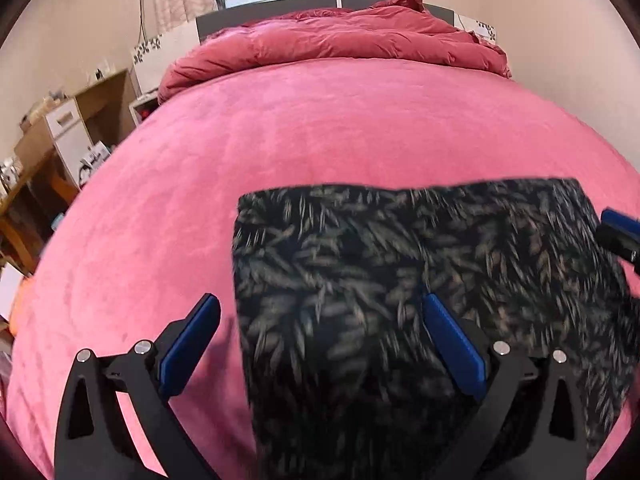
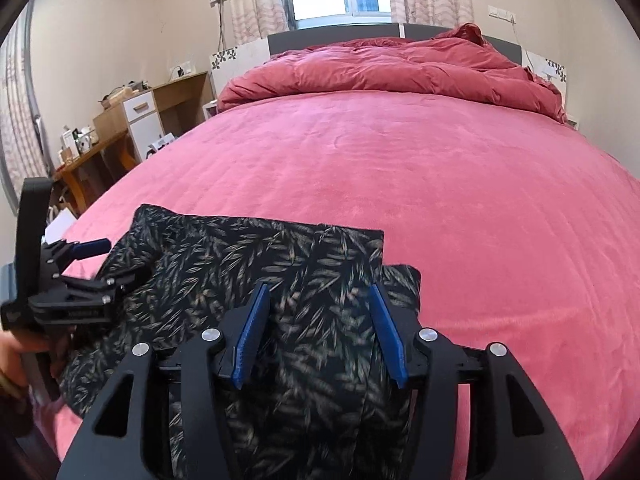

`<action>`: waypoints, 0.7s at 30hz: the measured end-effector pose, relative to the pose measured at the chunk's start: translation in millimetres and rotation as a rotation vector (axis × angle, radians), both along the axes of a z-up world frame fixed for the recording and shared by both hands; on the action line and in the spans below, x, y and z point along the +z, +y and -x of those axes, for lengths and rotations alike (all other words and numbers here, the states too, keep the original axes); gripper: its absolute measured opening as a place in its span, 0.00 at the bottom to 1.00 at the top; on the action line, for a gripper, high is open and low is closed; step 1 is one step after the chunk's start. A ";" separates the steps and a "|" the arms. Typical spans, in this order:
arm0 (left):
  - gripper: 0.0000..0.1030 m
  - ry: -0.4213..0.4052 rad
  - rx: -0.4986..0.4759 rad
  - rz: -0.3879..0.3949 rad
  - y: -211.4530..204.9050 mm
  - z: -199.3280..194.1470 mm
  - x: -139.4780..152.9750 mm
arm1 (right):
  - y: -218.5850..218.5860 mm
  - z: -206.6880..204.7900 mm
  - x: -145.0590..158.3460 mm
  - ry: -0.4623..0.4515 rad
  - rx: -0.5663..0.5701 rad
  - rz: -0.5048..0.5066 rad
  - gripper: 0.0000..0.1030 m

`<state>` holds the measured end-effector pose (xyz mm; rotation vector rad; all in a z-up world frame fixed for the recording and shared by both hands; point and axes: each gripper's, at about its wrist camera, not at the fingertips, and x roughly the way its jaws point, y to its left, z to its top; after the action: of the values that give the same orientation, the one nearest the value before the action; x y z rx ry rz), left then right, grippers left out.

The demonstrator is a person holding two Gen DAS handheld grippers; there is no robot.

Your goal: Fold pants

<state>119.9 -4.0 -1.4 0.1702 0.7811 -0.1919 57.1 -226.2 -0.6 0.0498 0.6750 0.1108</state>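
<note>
The black pants with a pale leaf print (image 1: 420, 280) lie folded on the pink bed cover (image 1: 280, 152), near its front edge. My left gripper (image 1: 320, 308) is open wide, its left finger over the bare cover and its right finger over the pants' left part. It also shows in the right wrist view (image 2: 100, 260) at the pants' left edge. My right gripper (image 2: 318, 292) is open above the right part of the pants (image 2: 248, 280), empty. Its blue tip shows in the left wrist view (image 1: 620, 228) at the far right.
A bunched red duvet (image 2: 400, 68) lies at the head of the bed by the dark headboard. A wooden desk and a white-drawered cabinet (image 2: 136, 120) stand to the left of the bed. The pink cover (image 2: 440, 184) stretches wide beyond the pants.
</note>
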 end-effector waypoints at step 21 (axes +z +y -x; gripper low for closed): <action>0.98 0.160 -0.053 0.364 67.8 75.8 -29.9 | -41.9 45.7 -34.5 0.206 -0.141 -0.262 0.76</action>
<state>44.1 63.8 -31.2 -0.1708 0.8873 -0.3971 11.4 -268.1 -35.1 0.3641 0.8570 0.0581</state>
